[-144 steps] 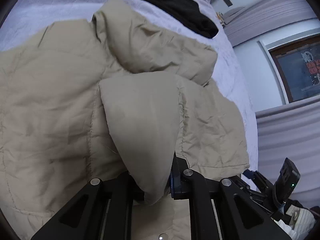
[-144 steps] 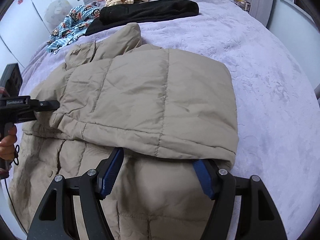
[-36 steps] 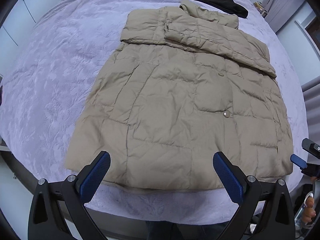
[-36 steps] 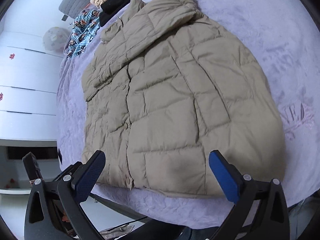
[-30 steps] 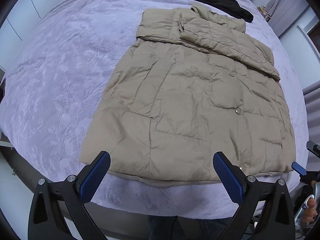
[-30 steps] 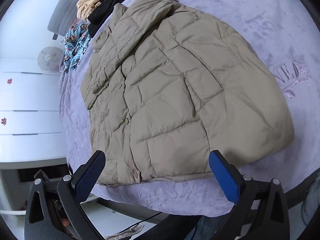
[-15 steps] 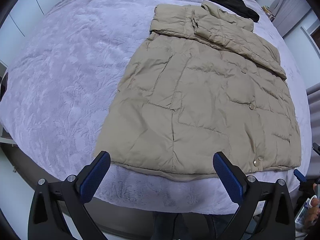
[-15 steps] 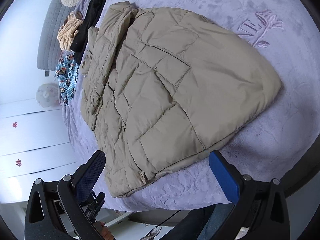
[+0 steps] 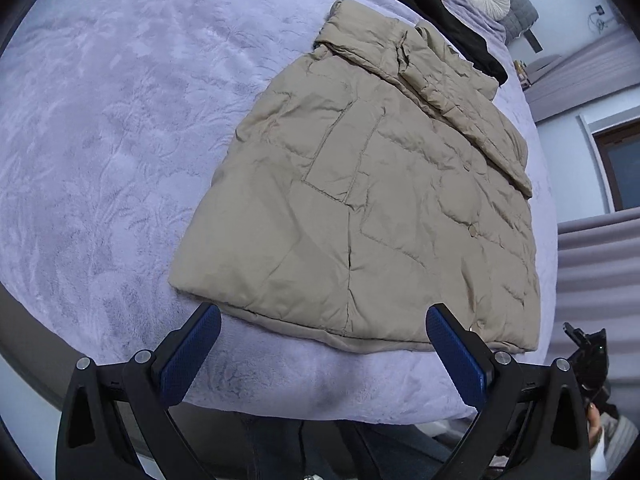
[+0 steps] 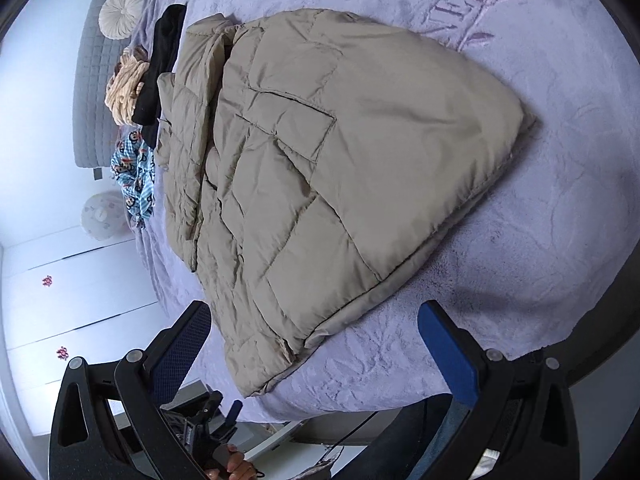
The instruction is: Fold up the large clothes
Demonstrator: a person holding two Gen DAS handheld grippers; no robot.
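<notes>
Hovering spread wide and empty, the left claw sits just off the near hem of the beige puffer coat, its blue pads above the lilac bedspread at the bed's edge and touching nothing. The right claw is likewise wide apart and holds nothing; it hangs over the bed's edge beside the coat's near corner, tilted so the bed appears turned sideways in its view.

The coat lies flat on the bed with its sleeves folded across the upper body and its collar toward the headboard. A snap button shows on its front.

Compared with a second ago, both claws have dropped lower and closer to the hem, so the coat fills more of each view, and the right camera has rolled further over. Nearly five seconds ago the left claw was pinching a fold of the coat and the right one straddled a folded sleeve; both have let go since.

Beyond the collar lie a black garment, a tan striped garment and a blue patterned cloth. A round cream cushion rests against the grey quilted headboard. White cabinet doors stand past the bed's side. Nothing lies between either claw and the hem.
</notes>
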